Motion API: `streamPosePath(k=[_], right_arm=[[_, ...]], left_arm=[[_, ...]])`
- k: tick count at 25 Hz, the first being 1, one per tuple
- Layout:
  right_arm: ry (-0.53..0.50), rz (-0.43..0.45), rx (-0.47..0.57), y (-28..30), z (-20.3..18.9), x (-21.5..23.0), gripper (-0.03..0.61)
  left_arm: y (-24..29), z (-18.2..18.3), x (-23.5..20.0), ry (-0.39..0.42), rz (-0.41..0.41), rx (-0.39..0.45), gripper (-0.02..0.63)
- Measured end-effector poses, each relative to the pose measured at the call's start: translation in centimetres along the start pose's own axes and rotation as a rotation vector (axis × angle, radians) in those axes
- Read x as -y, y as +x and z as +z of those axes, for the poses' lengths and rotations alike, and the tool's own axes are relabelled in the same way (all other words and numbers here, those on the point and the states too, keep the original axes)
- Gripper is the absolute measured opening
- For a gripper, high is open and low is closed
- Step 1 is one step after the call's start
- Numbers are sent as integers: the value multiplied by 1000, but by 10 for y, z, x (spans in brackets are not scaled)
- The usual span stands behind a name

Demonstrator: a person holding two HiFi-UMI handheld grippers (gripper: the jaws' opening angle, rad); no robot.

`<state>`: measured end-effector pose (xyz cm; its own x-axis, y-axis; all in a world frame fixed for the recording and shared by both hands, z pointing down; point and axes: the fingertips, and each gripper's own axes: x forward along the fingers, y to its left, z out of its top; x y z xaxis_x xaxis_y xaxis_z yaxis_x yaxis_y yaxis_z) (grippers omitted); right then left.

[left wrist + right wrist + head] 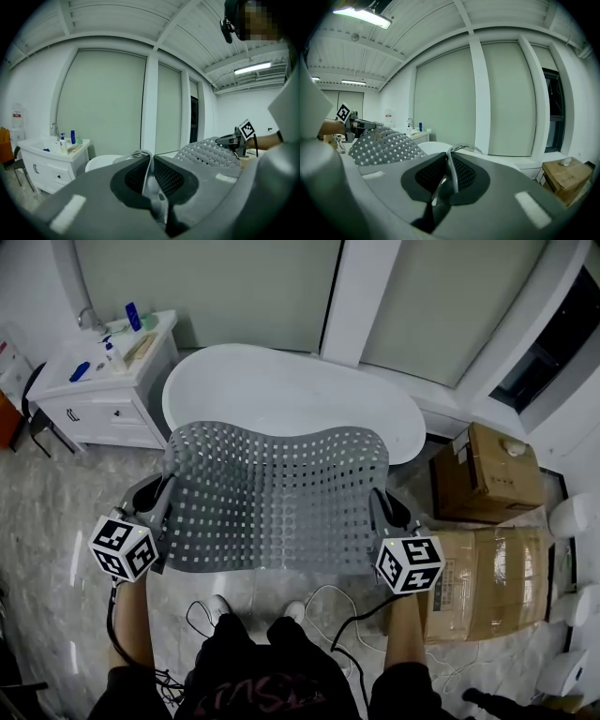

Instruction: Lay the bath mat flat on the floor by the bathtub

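Marble floor (56, 521) fronting tub (291, 390). Mat (272, 493) is airborne over it, stretched between both grippers. Left gripper (161, 507) is clamped on its left edge, right gripper (380, 510) on its right edge. Two-edge grip spreads it taut, presumably so it lands flat without folds. Not lowered yet.

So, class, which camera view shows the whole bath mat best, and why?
The head view: the bath mat is held spread, almost wholly visible, in front of the bathtub. Each gripper view shows only the edge pinched in the left claw or right claw, plus a humped part.
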<state>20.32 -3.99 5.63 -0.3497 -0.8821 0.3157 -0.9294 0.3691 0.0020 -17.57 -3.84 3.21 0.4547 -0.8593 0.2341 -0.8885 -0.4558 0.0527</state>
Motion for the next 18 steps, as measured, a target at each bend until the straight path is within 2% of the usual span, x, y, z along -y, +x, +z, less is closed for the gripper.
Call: streamPosePath(k=[8,18], right_arm=[[5,-29,-22,9,-7,-2,48],[16,-33,-47,20,-21,-13,48]], left_arm=[[15,-10,-1,-9,-44,-19,28],[19,-27,-14,-24,-44,-55,28]])
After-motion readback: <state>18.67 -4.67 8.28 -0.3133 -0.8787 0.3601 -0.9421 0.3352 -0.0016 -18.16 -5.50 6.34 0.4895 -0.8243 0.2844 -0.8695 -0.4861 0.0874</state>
